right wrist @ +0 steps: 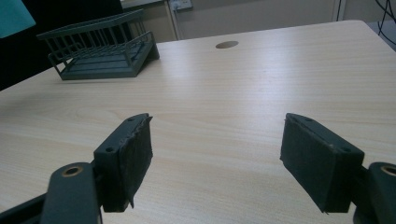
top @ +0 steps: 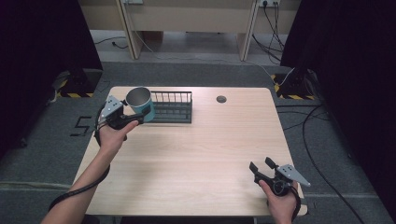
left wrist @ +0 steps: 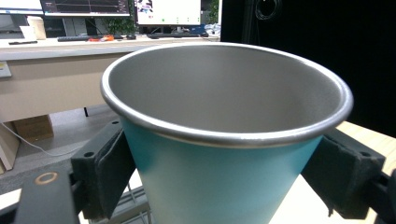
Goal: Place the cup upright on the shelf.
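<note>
The left gripper (top: 133, 117) pinches the teal metal cup (top: 140, 103) upright near the table's (top: 210, 154) far-left corner. The right gripper (top: 262, 165) is spread

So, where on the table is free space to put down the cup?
Bare wood runs from the rack forward to the right tongs, and right of the rack around the round hole. The far left corner is crowded: the left tongs hold the cup beside the rack.

One cup (top: 140, 102) (teal), one rack (top: 172, 107).
</note>
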Motion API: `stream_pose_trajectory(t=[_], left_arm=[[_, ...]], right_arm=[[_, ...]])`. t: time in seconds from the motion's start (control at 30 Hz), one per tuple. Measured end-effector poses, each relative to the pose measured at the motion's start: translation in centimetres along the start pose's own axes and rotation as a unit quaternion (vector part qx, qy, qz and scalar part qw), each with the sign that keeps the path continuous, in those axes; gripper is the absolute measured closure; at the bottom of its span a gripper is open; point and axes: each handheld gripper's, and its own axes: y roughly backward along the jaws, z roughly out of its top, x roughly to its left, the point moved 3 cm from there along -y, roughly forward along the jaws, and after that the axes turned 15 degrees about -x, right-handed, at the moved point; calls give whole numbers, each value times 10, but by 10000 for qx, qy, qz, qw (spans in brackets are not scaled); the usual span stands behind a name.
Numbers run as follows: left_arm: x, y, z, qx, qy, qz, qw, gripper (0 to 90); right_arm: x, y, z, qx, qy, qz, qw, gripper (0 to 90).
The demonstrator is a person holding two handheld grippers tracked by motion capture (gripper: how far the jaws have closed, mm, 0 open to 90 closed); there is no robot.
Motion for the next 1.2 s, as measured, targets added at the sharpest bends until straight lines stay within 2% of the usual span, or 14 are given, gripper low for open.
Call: stream_pose_trajectory(t=[0.5, 1.2], left_arm=[[3, -15, 6, -25, -16, 27, 10000, 154], [9, -47, 12, -5, -50, 99, 9999, 154]], right_arm=[[0, 0, 0, 14, -6, 7, 10000, 258], [0, 0, 0, 3, -4, 26, 10000, 258]])
